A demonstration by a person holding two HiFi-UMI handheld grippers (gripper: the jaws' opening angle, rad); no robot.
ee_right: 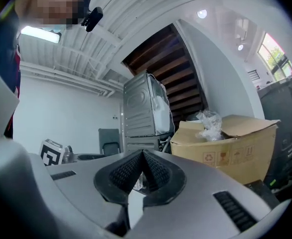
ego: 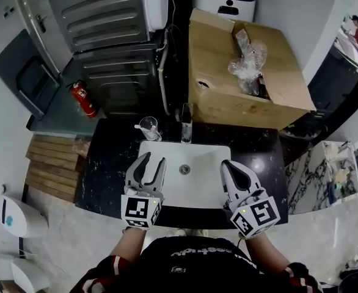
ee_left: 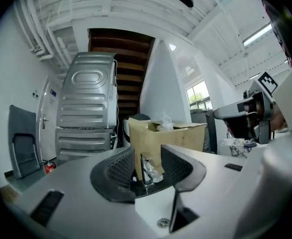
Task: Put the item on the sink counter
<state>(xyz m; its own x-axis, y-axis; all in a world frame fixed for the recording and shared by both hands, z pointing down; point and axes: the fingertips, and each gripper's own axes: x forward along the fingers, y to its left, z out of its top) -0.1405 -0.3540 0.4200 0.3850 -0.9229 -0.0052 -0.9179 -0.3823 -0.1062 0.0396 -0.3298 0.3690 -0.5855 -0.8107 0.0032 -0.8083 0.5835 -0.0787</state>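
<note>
Clear cup (ego: 148, 127) stands upright on the black sink counter (ego: 105, 163), at the back edge, just left of the faucet (ego: 186, 125) and just behind the white basin (ego: 197, 160); no gripper touches it. The left gripper (ego: 147, 174) hangs over the basin's left edge, well short of the clear cup, with its jaws apart and nothing held; in the left gripper view the left gripper (ee_left: 147, 153) shows a clear gap between its ribbed pads, and the faucet (ee_left: 148, 169) appears far off through that gap. The right gripper (ego: 240, 179) sits over the basin's right edge; in the right gripper view the right gripper (ee_right: 142, 154) has its pads meeting at the tips, closed on nothing. A cardboard box (ego: 228, 96) with crumpled plastic in its open top stands behind the counter; a red fire extinguisher (ego: 84, 99) rests on the floor to the left.
</note>
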